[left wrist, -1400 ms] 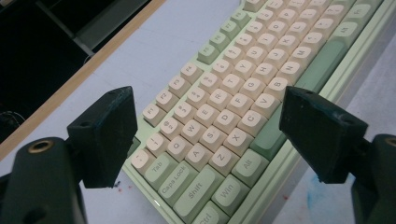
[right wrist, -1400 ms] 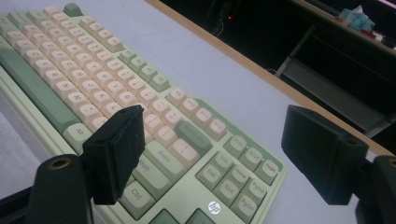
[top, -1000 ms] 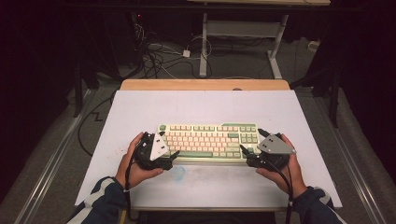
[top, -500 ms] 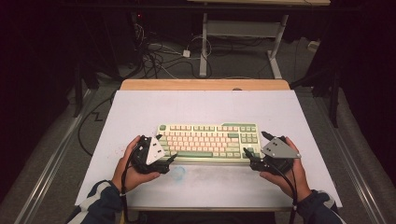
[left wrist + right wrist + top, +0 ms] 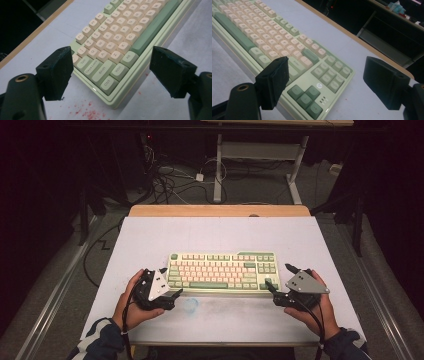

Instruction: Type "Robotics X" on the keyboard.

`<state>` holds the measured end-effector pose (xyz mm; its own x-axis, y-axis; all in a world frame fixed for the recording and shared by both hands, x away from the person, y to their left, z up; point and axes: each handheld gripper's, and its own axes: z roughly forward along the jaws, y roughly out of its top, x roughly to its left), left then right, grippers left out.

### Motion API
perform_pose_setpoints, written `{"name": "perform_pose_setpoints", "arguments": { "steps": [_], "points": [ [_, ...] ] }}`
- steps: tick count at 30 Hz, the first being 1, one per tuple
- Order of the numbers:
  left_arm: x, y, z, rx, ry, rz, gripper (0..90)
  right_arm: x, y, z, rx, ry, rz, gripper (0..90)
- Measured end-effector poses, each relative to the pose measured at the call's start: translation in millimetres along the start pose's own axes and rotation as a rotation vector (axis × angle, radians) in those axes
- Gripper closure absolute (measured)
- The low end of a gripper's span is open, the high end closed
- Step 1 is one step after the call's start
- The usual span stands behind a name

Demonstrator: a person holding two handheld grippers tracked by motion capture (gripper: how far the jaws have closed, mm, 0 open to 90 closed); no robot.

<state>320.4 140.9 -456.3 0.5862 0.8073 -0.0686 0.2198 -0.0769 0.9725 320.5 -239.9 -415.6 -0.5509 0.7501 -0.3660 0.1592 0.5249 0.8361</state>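
Overhead, a green keyboard (image 5: 222, 271) is lying mid-tabletop (image 5: 220, 232), left tongs (image 5: 172, 296) and right tongs (image 5: 272, 292) sitting released at its ends. Left gripper view: red crumbs (image 5: 87, 111) are speckling the tabletop; keys are reading Ctrl, Shift. Right gripper view: arrow keys (image 5: 305, 97) are sitting nearest.

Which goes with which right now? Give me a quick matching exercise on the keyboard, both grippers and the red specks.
Things:
1. keyboard
2. left gripper
3. right gripper
4. red specks

Places:
A. open, at the arrow-key corner
B. middle of the white table cover
C. on the cover near the Ctrl corner
D. open, at the Ctrl corner

Pairs: 1-B, 2-D, 3-A, 4-C
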Motion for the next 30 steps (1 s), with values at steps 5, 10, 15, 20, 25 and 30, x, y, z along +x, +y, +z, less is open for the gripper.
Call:
{"name": "perform_pose_setpoints", "arguments": {
  "steps": [5, 10, 15, 20, 25, 30],
  "points": [
    [4.7, -2.0, -4.4, 0.001, 0.005, -0.008, 18.2, -1.8, -2.6, -2.3, 0.002, -0.003, -0.001, 21.3],
    [6.1, -4.5, -8.3, 0.006, -0.003, -0.006, 18.1, -3.2, -4.6, -3.7, -0.001, -0.010, -0.002, 21.1],
    [9.1, -7.2, -11.0, 0.012, 0.005, -0.008, 18.1, -6.8, -10.5, -7.7, 0.007, -0.018, 0.007, 21.0],
    [12.9, -10.0, -14.6, 0.016, 0.018, -0.010, 18.1, -12.0, -18.2, -11.9, 0.018, -0.032, 0.022, 21.0],
    [17.4, -12.0, -17.0, 0.022, 0.032, -0.025, 17.8, -19.6, -29.3, -16.3, 0.031, -0.043, 0.050, 20.9],
    [23.2, -14.7, -19.5, 0.030, 0.052, -0.034, 17.6, -26.0, -42.6, -19.2, 0.051, -0.051, 0.074, 20.7]
  ]
}}
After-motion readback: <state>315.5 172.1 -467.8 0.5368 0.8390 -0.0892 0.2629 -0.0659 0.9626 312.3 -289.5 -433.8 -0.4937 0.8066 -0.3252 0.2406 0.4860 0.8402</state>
